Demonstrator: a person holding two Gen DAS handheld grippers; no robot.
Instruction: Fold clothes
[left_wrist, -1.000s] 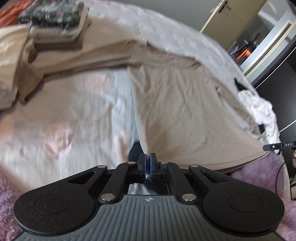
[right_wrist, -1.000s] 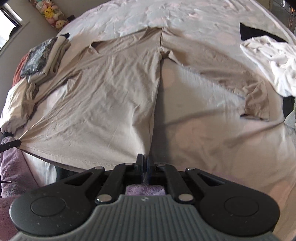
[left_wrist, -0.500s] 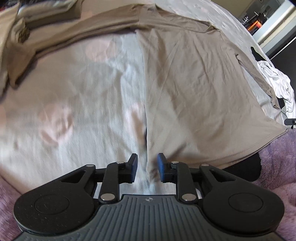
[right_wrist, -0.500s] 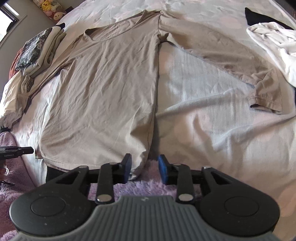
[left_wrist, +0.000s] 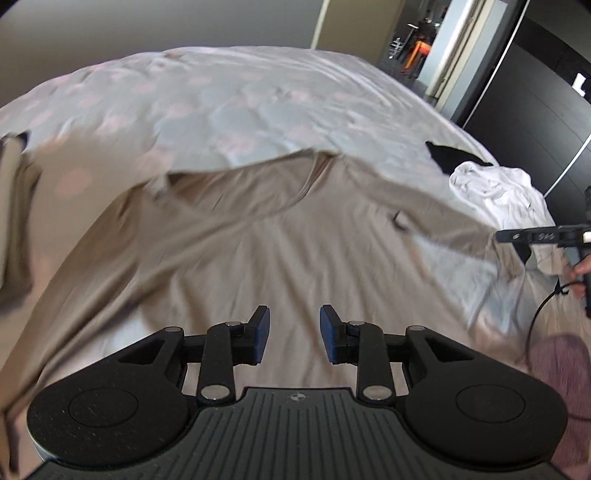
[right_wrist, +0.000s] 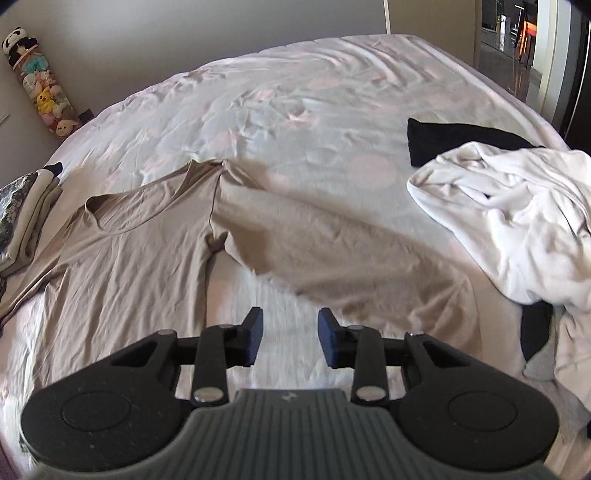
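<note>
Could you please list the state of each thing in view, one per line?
Beige shirt: spread flat on the bed, unfolded, sleeves out.
White garment: crumpled in a heap.
Black garment: lying partly under the white one.
Folded clothes: stacked at the bed's edge.
Left claw: open, just been opening, nothing between.
Right claw: open, empty.

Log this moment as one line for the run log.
beige shirt: flat on bed | left gripper: open, empty | right gripper: open, empty
</note>
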